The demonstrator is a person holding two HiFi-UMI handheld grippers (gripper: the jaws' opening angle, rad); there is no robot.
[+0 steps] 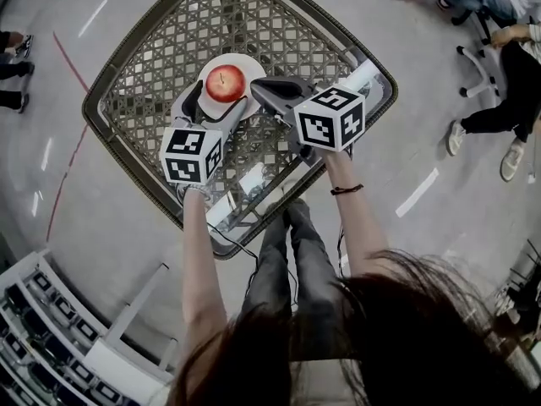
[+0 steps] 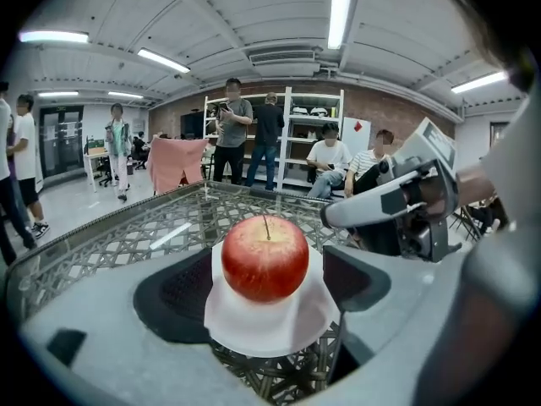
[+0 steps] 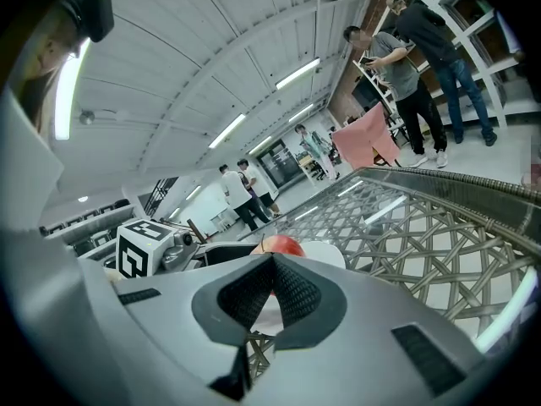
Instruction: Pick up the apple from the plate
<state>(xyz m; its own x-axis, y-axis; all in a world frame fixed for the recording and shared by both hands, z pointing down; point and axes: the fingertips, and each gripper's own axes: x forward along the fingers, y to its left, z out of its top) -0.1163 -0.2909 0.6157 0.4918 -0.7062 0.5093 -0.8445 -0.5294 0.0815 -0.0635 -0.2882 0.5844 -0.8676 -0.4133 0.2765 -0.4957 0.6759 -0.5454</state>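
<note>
I count one apple (image 2: pixel 265 258) on one plate (image 2: pixel 272 332). My left gripper (image 2: pixel 266 282) gapes wide around the apple without touching it, and my right gripper (image 3: pixel 272 269) is closed and empty.

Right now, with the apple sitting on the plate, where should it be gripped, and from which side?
Grip the apple across its widest middle, one pad on each flank, coming in from the person's side, where the left hand-held gripper straddles it with jaws open. It is round and sits stem-up on the white plate, so stay above the rim.
</note>
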